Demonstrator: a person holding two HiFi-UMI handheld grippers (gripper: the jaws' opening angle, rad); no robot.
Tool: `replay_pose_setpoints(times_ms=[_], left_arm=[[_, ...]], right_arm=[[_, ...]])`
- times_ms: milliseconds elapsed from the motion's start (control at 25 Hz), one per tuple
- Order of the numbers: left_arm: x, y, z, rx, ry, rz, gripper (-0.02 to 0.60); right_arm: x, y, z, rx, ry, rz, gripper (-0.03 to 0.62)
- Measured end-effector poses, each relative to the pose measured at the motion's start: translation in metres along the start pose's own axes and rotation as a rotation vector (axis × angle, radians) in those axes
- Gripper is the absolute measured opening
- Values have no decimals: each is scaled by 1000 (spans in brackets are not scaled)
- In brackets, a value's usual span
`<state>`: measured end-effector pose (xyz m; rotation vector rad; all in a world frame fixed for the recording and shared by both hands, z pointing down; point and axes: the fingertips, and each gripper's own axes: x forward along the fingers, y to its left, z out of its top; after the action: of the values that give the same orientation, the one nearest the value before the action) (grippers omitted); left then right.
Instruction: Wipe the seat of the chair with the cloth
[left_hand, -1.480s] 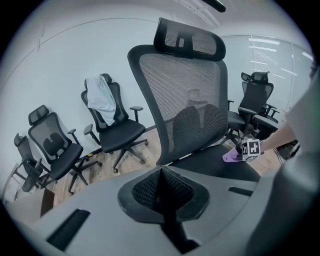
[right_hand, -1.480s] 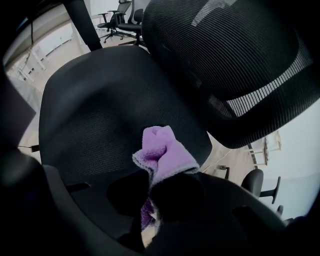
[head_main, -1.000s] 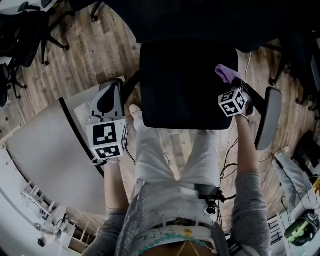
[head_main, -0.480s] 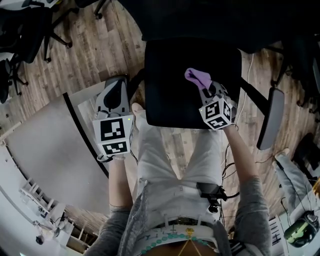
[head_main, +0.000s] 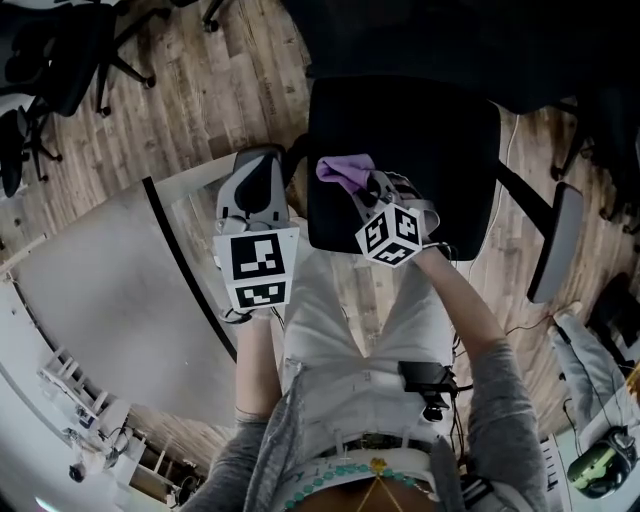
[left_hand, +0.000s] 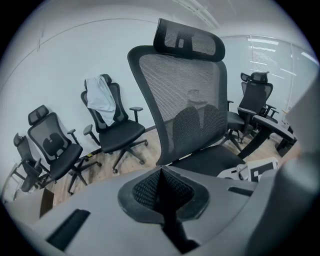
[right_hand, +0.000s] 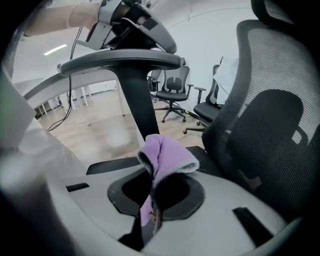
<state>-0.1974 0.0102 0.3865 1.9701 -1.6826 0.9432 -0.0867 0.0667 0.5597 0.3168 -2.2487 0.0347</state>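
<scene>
Wood-plank floor (head_main: 210, 90), black chair seat (head_main: 430, 150): purple fleece cloth (right_hand: 166, 156) is clamped by right tongs (right_hand: 151, 202), left tongs (left_hand: 161, 174) are closed empty; cloth could be dragged free by seat friction.

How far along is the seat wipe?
Done: the cloth is clamped in the right hand-held gripper. In hand: it sits at the left edge of the seat, contact unclear. To do: no wiped area shows on the black seat, so count the whole seat as remaining. The left hand-held gripper is shut, empty.
</scene>
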Motion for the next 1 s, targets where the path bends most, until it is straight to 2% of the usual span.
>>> replay_pose_setpoints(times_ms=[320,520,1000], left_arm=[[-2,-1,0,-5,1,-16,8],[-2,0,0,-26,9,-40,8],[1,2,1,-8,4,-26,8]], right_arm=[[57,52,-9,-56,121,106,48],[90,66,-29,-112,245,110,48],[97,64,-31,-121,250,90,48]])
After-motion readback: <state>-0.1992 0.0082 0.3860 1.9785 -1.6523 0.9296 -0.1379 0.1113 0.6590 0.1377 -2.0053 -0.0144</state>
